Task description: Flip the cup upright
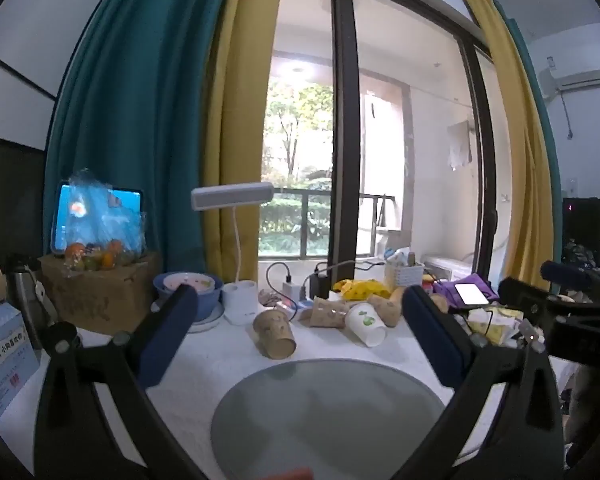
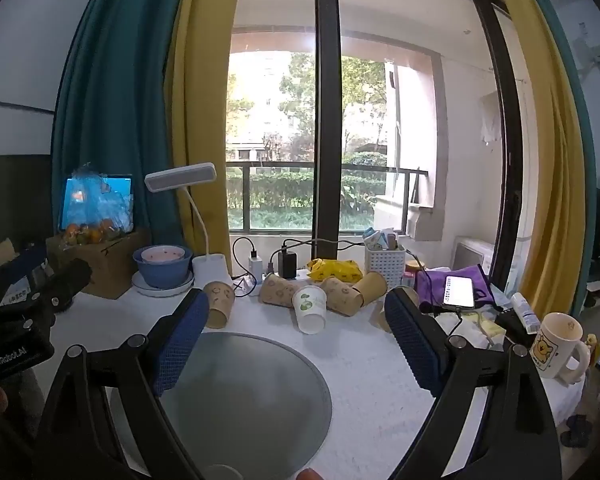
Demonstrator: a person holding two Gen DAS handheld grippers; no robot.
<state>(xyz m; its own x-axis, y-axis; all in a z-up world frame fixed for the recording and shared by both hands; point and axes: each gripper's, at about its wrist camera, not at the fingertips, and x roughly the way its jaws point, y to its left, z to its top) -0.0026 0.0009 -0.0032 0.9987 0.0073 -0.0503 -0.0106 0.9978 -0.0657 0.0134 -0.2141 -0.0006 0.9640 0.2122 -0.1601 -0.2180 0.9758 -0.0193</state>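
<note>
My left claw (image 1: 300,340) and right claw (image 2: 296,332) hang spread wide, empty. The white cup (image 2: 310,309) lies tipped at twelve o'clock, touching brown cups (image 2: 342,290); a careless pinch could scatter them.

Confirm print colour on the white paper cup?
Green leaf print on white paper cup; clearest in right wrist view.

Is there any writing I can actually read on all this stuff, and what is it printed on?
"GenRobot.AI": white letters on the black body of the left gripper, seen in the right wrist view.
Chinese characters on a white label on the blue box: too blurred to read with certainty.
Lit phone screen: lines of text, too small to read.
Cartoon mug: small print under the bear, unreadable.
</note>
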